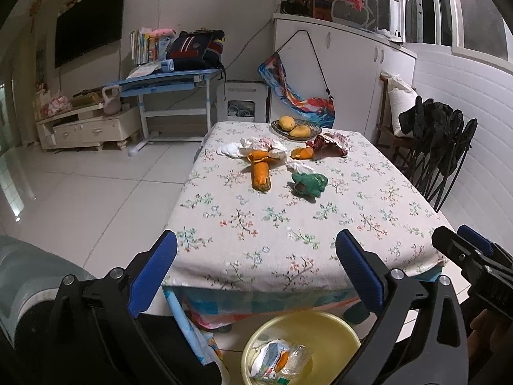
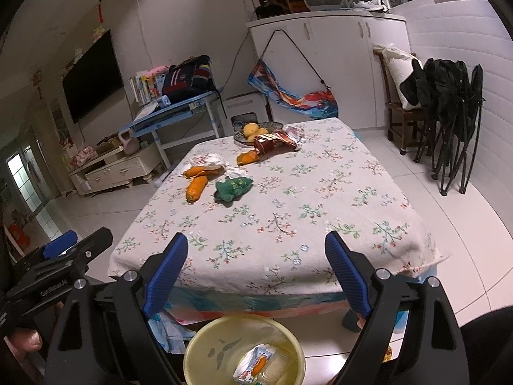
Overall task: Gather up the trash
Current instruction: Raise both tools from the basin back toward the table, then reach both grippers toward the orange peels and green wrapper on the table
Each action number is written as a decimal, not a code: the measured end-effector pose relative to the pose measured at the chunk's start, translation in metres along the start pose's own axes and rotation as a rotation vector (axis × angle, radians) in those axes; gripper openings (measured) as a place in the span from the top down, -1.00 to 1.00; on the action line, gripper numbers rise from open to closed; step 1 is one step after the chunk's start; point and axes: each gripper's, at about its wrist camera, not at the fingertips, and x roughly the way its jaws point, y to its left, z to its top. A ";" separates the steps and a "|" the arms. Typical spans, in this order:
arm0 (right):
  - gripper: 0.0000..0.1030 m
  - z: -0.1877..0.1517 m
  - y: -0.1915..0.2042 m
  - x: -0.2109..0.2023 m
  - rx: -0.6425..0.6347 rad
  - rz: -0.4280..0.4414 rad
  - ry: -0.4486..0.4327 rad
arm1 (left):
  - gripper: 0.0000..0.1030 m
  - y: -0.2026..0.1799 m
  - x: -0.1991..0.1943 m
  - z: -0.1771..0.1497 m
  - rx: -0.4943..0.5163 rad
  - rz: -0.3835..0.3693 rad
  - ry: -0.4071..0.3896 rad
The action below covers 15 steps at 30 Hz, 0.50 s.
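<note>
A table with a floral cloth (image 1: 288,224) (image 2: 288,211) holds trash at its far end: orange peels (image 1: 261,173) (image 2: 196,187), another orange peel (image 1: 303,153) (image 2: 247,158), a crumpled green wrapper (image 1: 309,184) (image 2: 232,187), white tissues (image 1: 253,146) (image 2: 206,160) and a red wrapper (image 1: 327,146) (image 2: 275,142). A yellow bin (image 1: 323,337) (image 2: 224,346) with wrappers inside stands on the floor below the near table edge. My left gripper (image 1: 256,269) and right gripper (image 2: 256,272) are both open and empty, held above the bin, short of the table.
A plate of mangoes (image 1: 295,125) (image 2: 256,130) sits at the table's far edge. Folded black chairs (image 1: 439,150) (image 2: 449,109) lean at the right wall. A blue desk (image 1: 170,80) and white cabinets (image 1: 336,64) stand beyond. White tiled floor lies on both sides.
</note>
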 end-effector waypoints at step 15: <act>-0.68 0.025 0.005 0.019 -0.066 0.029 -0.022 | -0.86 0.013 0.026 0.038 -0.016 0.036 -0.030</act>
